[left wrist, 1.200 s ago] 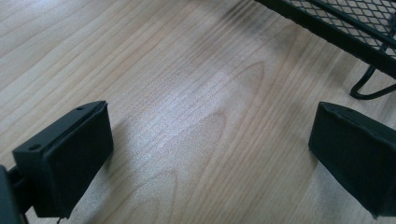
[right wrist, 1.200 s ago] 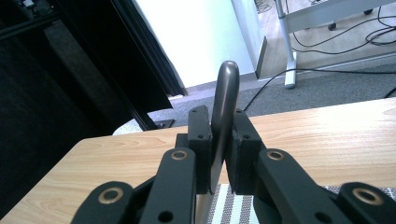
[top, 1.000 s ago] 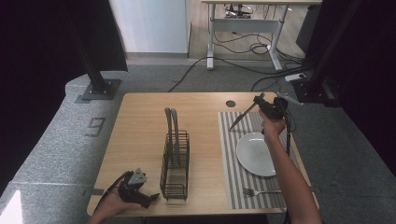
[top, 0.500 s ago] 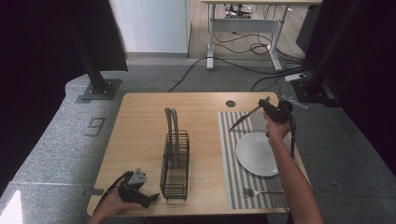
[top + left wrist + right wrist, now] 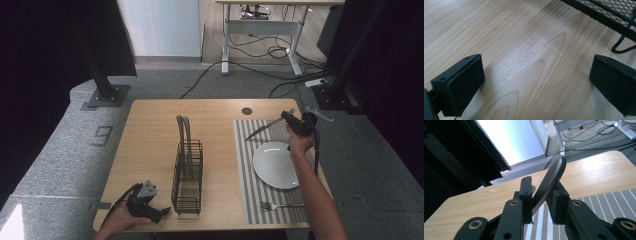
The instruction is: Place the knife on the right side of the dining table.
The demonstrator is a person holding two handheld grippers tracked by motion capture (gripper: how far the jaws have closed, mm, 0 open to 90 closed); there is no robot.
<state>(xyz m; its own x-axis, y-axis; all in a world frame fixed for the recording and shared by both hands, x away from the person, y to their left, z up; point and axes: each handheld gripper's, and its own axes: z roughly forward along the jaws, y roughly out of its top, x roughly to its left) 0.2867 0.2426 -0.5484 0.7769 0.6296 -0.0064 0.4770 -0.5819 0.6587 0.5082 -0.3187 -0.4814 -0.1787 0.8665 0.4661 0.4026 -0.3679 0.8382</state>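
We see white plate (image 5: pixel 274 164) on grey-and-white striped placemat (image 5: pixel 250 190); black wire rack (image 5: pixel 187 176); pale wood-grain table (image 5: pixel 150 145); black jaws on both grippers; black knife handle (image 5: pixel 549 182); silvery fork (image 5: pixel 280 205).

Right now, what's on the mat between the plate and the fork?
Nothing: in the high view only bare striped placemat separates the white plate from the fork.
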